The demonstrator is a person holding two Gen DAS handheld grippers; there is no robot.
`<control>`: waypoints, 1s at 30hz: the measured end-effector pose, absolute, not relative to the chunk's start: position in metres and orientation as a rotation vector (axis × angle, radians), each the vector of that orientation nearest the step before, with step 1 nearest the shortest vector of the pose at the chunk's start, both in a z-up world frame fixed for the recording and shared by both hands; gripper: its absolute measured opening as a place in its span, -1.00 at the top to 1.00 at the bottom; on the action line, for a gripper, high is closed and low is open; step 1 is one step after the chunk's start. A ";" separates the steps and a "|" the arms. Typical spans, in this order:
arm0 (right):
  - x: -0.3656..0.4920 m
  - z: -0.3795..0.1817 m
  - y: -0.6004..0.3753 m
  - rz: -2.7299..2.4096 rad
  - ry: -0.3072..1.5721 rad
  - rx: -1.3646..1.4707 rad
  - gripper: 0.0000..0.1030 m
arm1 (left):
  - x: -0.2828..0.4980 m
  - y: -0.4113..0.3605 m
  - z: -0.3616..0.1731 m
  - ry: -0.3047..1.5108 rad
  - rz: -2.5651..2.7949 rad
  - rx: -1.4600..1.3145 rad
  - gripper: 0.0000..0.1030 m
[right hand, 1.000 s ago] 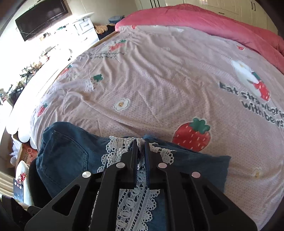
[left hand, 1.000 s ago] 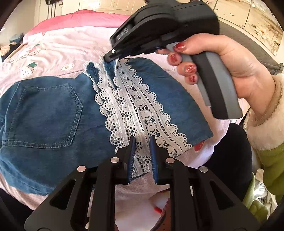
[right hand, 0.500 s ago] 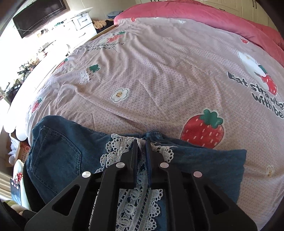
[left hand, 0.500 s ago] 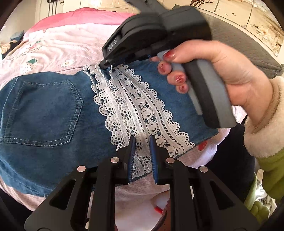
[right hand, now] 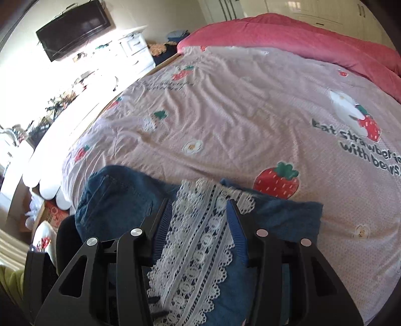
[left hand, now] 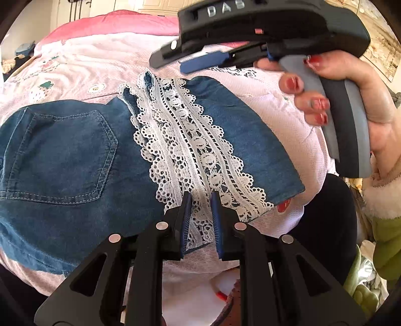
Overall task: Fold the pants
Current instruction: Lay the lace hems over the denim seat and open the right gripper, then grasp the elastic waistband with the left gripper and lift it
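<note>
1. One pair of denim shorts point(left hand: 75, 160) lies folded on the bed point(right hand: 250, 112), near its front edge.
2. Two white lace trims point(left hand: 190, 140) lie side by side across the denim.
3. One stitched patch pocket point(left hand: 60, 153) faces up.
4. Left claw point(left hand: 200, 198): clamped on the lace hem.
5. Right claw point(right hand: 200, 208): jaws opening above the lace, pads clear of the cloth.
6. Bed sheet: pink, strawberry print.

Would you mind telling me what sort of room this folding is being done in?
Most likely a home bedroom: a bed with a strawberry-print sheet and a pink quilt, a wall-mounted television and white wardrobe doors behind it.
</note>
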State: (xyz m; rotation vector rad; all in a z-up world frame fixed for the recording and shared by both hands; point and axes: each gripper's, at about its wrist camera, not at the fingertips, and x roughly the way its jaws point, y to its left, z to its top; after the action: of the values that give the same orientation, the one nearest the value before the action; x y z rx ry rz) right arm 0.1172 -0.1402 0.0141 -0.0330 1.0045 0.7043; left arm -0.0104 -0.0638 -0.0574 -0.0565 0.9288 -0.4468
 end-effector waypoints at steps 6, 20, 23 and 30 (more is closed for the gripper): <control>0.108 -0.010 -0.123 0.733 1.093 -0.088 0.14 | -0.014 -0.061 -0.056 0.928 -0.443 -0.063 0.74; 0.104 -0.008 -0.123 0.708 1.096 -0.051 0.09 | -0.027 -0.031 -0.041 0.909 -0.375 -0.091 0.26; 0.100 0.005 -0.123 0.718 1.058 -0.050 0.01 | -0.030 -0.022 -0.033 0.885 -0.343 -0.087 0.16; 0.097 0.025 -0.120 0.714 1.008 -0.054 -0.20 | -0.037 -0.002 -0.016 0.844 -0.276 -0.102 -0.33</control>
State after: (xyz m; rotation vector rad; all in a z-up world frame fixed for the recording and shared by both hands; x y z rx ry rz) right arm 0.0966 -0.1198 0.0249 -0.0540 1.0079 0.7139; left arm -0.0367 -0.0016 -0.0165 -0.1015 0.8441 -0.2756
